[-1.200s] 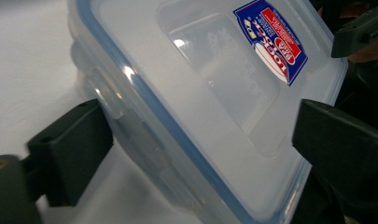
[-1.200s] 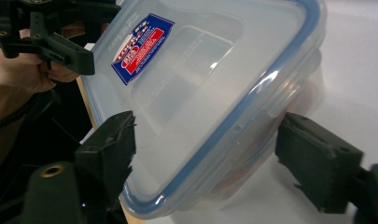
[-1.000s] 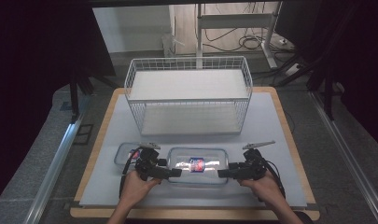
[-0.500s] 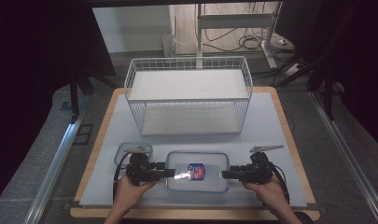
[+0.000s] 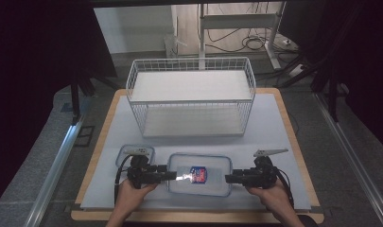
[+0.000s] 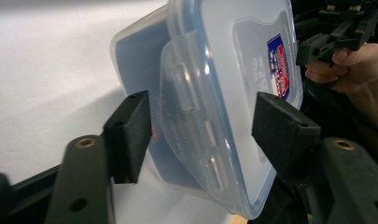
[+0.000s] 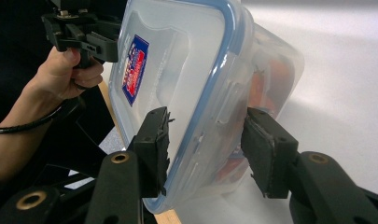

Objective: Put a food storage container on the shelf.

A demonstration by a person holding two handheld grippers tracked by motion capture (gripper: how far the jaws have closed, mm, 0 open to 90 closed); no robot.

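A clear lidded container (image 5: 199,174) with a blue seal and a red-blue sticker lies on the white mat near the front edge. My left gripper (image 5: 171,176) has its left end between the jaws. One pad (image 6: 130,135) lies against the base, the other against the lid beside the end clip (image 6: 196,126). Those jaws have just been opening a little, and both pads touch the container (image 6: 233,70). My right gripper (image 5: 229,178) is shut on the right end. One of its fingers (image 7: 154,144) presses the lid, the other the base of the container (image 7: 186,79).
A white wire basket (image 5: 191,97) stands at the back of the mat. A smaller clear container (image 5: 134,152) sits just behind my left gripper. The wooden table edge (image 5: 198,218) runs close in front of both hands.
Both grippers have drawn outward from over the lid to the container's two ends. The sticker now shows fully between them. The container has kept its place.
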